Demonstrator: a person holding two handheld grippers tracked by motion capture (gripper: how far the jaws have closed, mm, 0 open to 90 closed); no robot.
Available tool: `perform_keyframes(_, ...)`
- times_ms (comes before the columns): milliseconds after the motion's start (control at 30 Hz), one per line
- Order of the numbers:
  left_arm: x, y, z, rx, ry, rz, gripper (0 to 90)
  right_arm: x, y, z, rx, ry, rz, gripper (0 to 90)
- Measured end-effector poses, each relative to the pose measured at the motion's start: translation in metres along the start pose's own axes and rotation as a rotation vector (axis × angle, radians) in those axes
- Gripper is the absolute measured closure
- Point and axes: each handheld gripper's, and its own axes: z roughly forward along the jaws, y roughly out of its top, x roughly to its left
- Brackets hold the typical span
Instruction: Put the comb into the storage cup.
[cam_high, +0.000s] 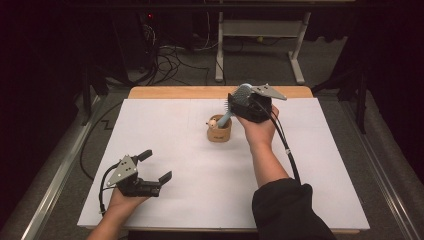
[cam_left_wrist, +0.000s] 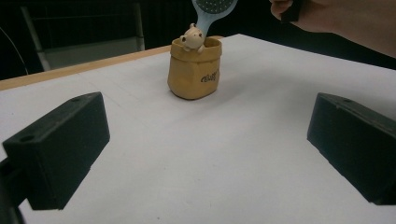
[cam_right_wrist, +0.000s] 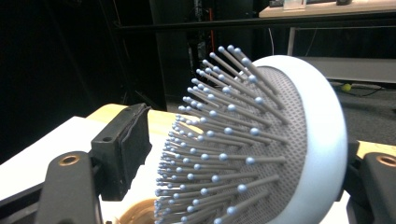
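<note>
The light-blue hairbrush (cam_high: 239, 101) stands tilted with its handle down inside the small brown holder (cam_high: 219, 132) near the middle of the desk (cam_high: 170, 150), probably so the holder stores it upright. The right tool (cam_right_wrist: 243, 154) grips the brush head, one jaw at the bristles and one behind the back. The left tool (cam_high: 150, 167) rests wide open and empty, near the front left of the desk, well apart.

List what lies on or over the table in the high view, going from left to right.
Left gripper, open and resting low at the table's near left → small brown bag-shaped holder with a little figure at its rim → light blue hairbrush, handle down in the holder → right gripper clamped on the brush head.
</note>
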Motion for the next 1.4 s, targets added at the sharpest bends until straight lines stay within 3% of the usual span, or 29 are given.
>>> perform_keyframes(333,0.001,0.000,0.000,0.000,0.002,0.001,0.0,-0.006,-0.002,-0.003,0.016,0.001,0.004,21.3)
perform_keyframes(1400,0.002,-0.002,0.003,0.010,-0.005,-0.011,0.0,-0.016,-0.013,-0.009,0.048,-0.015,-0.003,20.0)
